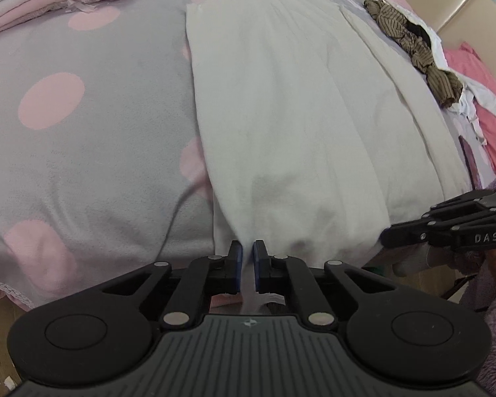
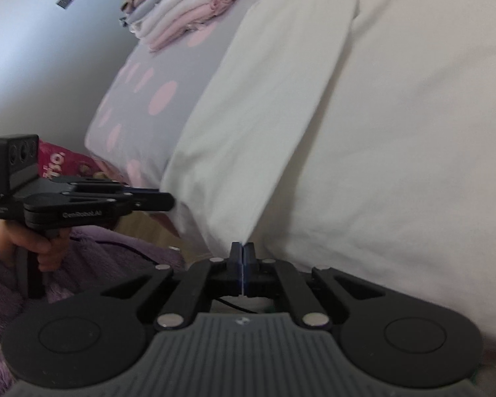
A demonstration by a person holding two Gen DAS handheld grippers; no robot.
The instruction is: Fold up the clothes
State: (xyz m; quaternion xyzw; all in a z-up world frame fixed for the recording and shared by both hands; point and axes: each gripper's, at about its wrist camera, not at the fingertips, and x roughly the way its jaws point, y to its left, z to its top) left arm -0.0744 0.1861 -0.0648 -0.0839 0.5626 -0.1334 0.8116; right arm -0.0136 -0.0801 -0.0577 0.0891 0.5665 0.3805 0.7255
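Polka-dot bedspread (image 1: 82,152) carries a white garment (image 1: 287,125) — left tool (image 1: 247,252) and right tool (image 2: 242,252) pinch its hem.

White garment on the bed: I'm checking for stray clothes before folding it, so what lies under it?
The long white cloth garment lies on the grey blanket with pink dots. Whatever sits beneath its middle is covered and cannot be seen.

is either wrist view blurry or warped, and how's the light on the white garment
Left wrist view: strong fisheye bulge, white garment evenly lit, soft shadow just ahead of the left gripper. Right wrist view: tilted, softer focus, folded stack blurred, no glare near the right gripper.
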